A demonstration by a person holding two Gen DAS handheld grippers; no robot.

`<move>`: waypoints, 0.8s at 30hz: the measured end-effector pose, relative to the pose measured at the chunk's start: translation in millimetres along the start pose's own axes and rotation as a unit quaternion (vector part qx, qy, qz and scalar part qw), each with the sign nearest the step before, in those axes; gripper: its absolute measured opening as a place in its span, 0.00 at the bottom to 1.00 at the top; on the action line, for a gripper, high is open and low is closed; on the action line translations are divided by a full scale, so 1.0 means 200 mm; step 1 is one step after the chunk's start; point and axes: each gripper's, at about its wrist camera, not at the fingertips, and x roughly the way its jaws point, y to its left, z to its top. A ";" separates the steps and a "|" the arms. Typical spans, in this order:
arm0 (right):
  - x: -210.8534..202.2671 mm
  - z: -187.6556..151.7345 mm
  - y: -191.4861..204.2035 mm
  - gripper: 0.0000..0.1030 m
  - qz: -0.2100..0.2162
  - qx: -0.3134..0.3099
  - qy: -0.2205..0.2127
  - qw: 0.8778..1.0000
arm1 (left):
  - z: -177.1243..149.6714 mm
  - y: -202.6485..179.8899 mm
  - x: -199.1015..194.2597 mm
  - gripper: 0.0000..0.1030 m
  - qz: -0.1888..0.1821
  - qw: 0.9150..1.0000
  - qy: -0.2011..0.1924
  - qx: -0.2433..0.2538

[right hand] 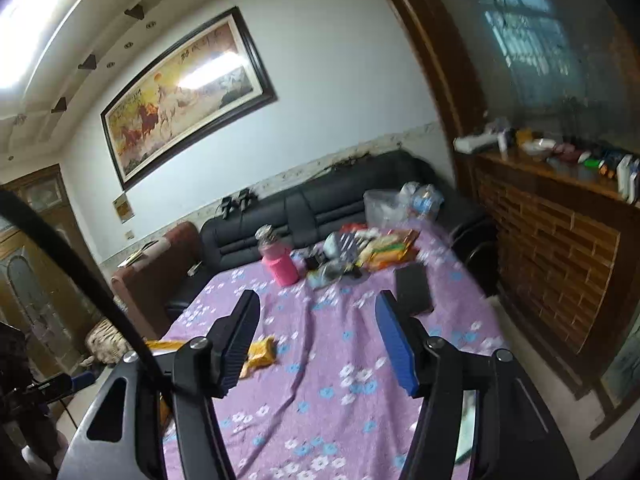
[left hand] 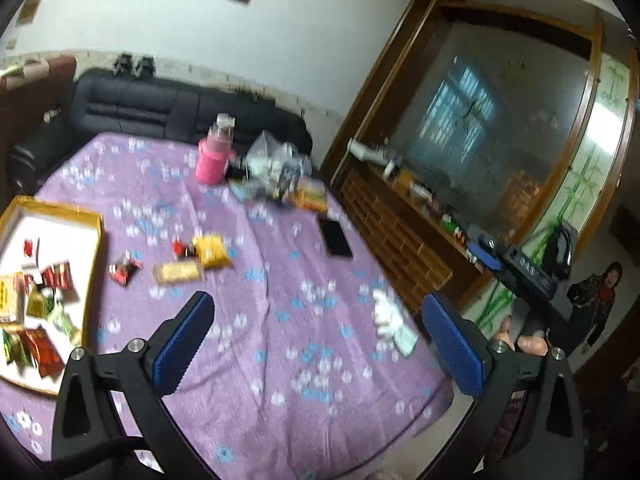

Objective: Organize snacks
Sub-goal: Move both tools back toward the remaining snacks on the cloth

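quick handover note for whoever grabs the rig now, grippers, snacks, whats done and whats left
Left hand-held gripper: open, empty, above the purple cloth.
Right hand-held gripper: open, empty.
Done: many snack packets sit in the yellow-rimmed tray.
Left: the red packet, tan packet and yellow packet lie loose beside the tray; a mixed pile sits by the pink bottle.

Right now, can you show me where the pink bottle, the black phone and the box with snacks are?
Pink bottle (left hand: 212, 160), left wrist view, on its pink body.
Phone (left hand: 335, 237), left wrist view, middle of its dark screen.
Box (left hand: 94, 256), left wrist view, on its yellow right wall.
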 end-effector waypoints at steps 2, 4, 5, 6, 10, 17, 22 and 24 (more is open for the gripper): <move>0.08 -0.04 0.02 0.58 0.009 0.003 0.023 1.000 | -0.03 0.03 0.04 1.00 0.008 1.000 0.020 -0.009; 0.13 -0.08 0.04 0.58 0.013 0.000 0.043 0.999 | -0.04 0.09 0.06 0.99 -0.005 0.999 0.026 -0.022; 0.15 -0.10 0.05 0.58 0.014 -0.003 0.051 0.999 | -0.03 0.12 0.06 0.99 -0.001 0.999 0.024 -0.027; 0.19 -0.12 0.08 0.58 0.016 -0.009 0.060 0.998 | -0.02 0.16 0.06 0.99 0.007 0.999 0.017 -0.031; 0.36 -0.19 0.14 0.58 0.028 -0.020 0.086 0.996 | 0.02 0.35 0.06 0.98 0.043 0.998 -0.005 -0.046; 0.79 -0.37 0.26 0.58 0.045 -0.014 0.157 0.987 | 0.08 0.67 0.24 0.71 0.114 0.991 0.048 -0.046; 1.09 -0.49 0.33 0.58 0.055 -0.006 0.202 0.978 | 0.09 0.74 0.61 0.73 0.135 0.980 0.143 -0.016; 1.16 -0.52 0.32 0.58 0.049 -0.007 0.205 0.977 | 0.09 0.75 0.78 0.73 0.145 0.973 0.177 0.009</move>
